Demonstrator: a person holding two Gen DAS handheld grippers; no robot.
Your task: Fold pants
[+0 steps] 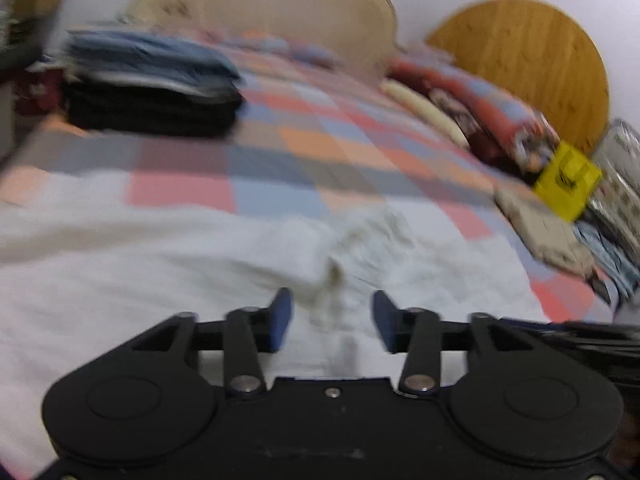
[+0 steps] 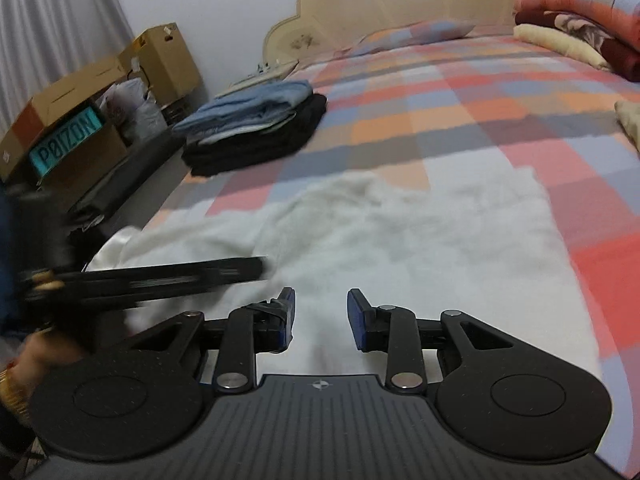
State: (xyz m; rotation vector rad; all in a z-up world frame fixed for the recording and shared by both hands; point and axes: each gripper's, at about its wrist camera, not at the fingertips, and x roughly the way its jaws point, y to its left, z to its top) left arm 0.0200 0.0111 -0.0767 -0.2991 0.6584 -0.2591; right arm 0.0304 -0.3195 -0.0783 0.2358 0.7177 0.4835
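White fabric pants (image 2: 400, 240) lie spread and rumpled across the checked pastel bedspread (image 2: 440, 100) as the left gripper (image 1: 332, 320) and right gripper (image 2: 321, 316), both parted and empty, hover above, apparently before pinching an edge to fold.

Matte black plastic on left gripper (image 1: 331, 322) and right gripper (image 2: 321, 314), with round side discs, silver pivot screws, blue pads on fingers (image 1: 280, 320). Ribbed grey deck, small crosshair mark on the right one. Bare skin, gold wristband (image 2: 12, 396) at lower left
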